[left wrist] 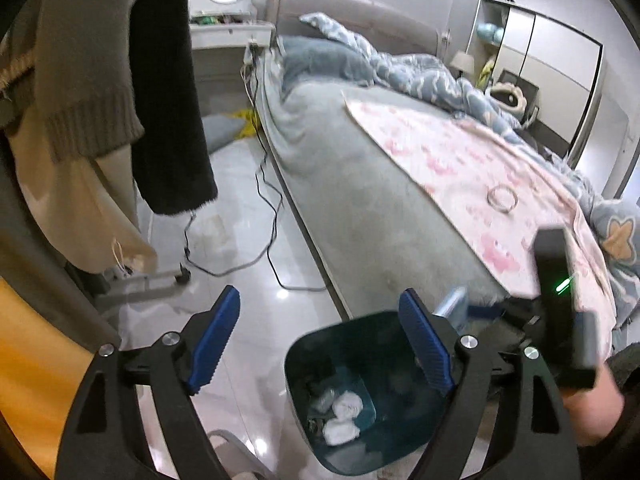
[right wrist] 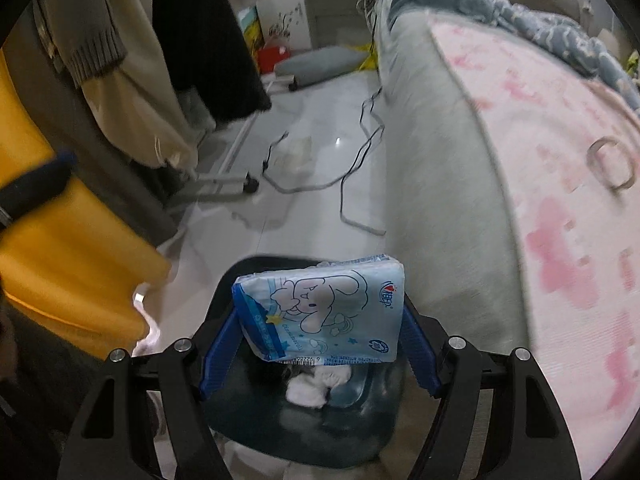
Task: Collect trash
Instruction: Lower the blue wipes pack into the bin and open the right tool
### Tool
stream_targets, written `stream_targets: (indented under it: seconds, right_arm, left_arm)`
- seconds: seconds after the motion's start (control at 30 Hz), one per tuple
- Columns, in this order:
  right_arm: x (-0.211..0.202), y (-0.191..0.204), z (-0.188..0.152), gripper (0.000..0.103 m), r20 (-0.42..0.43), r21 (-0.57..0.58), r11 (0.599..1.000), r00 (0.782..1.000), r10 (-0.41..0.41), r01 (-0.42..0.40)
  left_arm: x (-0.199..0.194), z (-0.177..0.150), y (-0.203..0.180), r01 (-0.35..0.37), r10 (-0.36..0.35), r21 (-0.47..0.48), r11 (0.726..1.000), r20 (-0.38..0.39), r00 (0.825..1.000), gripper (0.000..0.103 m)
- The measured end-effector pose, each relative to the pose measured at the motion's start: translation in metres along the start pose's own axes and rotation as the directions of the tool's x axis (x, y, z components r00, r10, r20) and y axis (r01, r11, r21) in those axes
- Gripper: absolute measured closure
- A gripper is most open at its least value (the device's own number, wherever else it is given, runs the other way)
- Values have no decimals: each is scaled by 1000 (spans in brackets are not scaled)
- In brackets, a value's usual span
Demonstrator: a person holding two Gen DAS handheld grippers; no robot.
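A dark teal trash bin [left wrist: 312, 364] stands on the floor beside the bed, with white crumpled tissues [left wrist: 344, 416] inside. My left gripper [left wrist: 320, 340] is open and empty above the bin's left rim. My right gripper [right wrist: 318, 344] is shut on a blue tissue pack [right wrist: 324, 308] printed with a cartoon dog, held right over the bin [right wrist: 240, 420]; the tissues [right wrist: 316, 384] show below it. The right gripper also shows, blurred, in the left wrist view [left wrist: 560, 320]. A tape ring [right wrist: 610, 168] lies on the pink blanket.
The bed [left wrist: 360, 184] with a pink blanket [left wrist: 480, 168] and blue duvet fills the right. Black cables [left wrist: 268, 208] trail on the glossy floor. Hanging clothes [left wrist: 100, 80] and a wheeled rack base [right wrist: 224, 188] stand at left. A grey cushion [right wrist: 316, 62] lies beyond.
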State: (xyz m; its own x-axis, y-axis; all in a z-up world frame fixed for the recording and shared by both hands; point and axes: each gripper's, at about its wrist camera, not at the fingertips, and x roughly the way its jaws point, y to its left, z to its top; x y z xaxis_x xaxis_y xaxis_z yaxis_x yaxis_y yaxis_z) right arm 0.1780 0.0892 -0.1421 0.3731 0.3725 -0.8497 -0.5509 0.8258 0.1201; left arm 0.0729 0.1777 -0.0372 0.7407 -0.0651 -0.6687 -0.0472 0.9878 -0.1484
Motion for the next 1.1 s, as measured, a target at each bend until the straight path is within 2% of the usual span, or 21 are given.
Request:
stream_targets:
  seconds: [0.33,0.67,0.73,0.83,0.97,1.1]
  right_arm:
    - [48,9,-20,29,-144,-11,1000,989,-11,9]
    - [75,12,-36,28,-233,-33,999,972,-37,30]
    - [79,13,-39,26,-250,-34,999,968,-34,27]
    - [81,15,-42,21,-259,-39,999,965,-34,24]
    - [83,19,-44,20,-268,-61,998,962,-44,29]
    - [77,19,-40,17,-242,-67,997,969,-50,35]
  left_arm:
    - [-28,13,-2,-15,12,26,1000,121,993,13]
    - [-47,22,-7,16,-22,29,999,210,978,11]
    - [-49,24,-7,18,-24,29,999,220,975,11]
    - [-54,28,-8,19,-27,33,999,240,970,10]
    - [-60,32,-11,31,-38,33,999,262,964,10]
    - [-63,38,-16,41,-50,37,998,281,958,9]
